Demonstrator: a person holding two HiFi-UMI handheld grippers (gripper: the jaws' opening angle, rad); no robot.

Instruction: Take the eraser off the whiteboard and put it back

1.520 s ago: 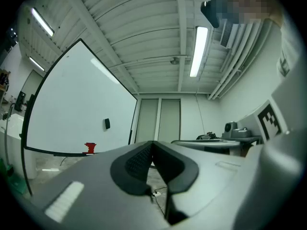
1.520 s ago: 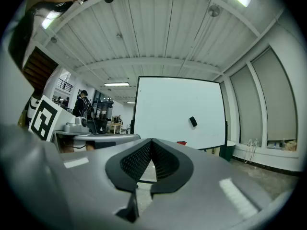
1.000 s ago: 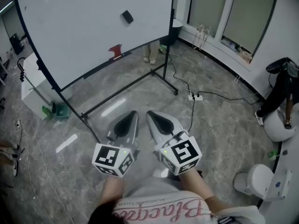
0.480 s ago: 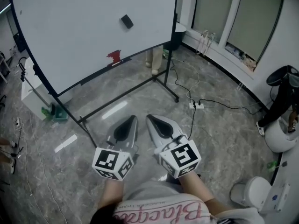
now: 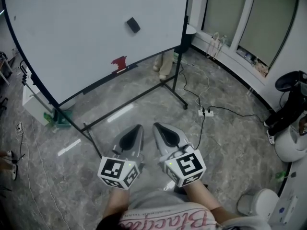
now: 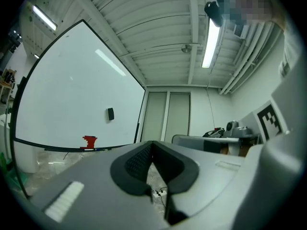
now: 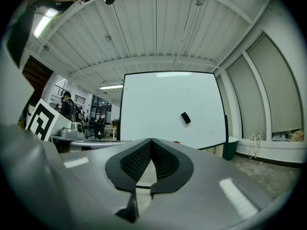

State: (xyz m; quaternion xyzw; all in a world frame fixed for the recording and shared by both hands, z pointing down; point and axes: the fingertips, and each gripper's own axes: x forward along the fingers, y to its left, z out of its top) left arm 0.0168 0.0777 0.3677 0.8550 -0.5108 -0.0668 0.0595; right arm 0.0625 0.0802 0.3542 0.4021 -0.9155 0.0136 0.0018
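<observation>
A small black eraser [image 5: 133,25] sticks on the upper right part of the big whiteboard [image 5: 72,37], well ahead of both grippers. It also shows as the eraser [image 6: 111,113] in the left gripper view and the eraser [image 7: 185,118] in the right gripper view. My left gripper [image 5: 137,129] and right gripper [image 5: 157,127] are held side by side low over the floor, pointing level at the board. The left gripper [image 6: 152,143] is shut with nothing in it. The right gripper [image 7: 151,140] is shut and empty too. A red object [image 5: 119,62] sits on the board's bottom ledge.
The whiteboard's black stand legs [image 5: 129,102] stretch across the marble floor between me and the board. A power strip with cables [image 5: 204,112] lies to the right. A green item [image 5: 58,117] and a white box [image 5: 32,99] are at the left; white equipment [image 5: 291,140] stands far right.
Both grippers and the head view have come closer to the whiteboard, which now fills more of the picture. The jaws stay shut and the eraser stays on the board.
</observation>
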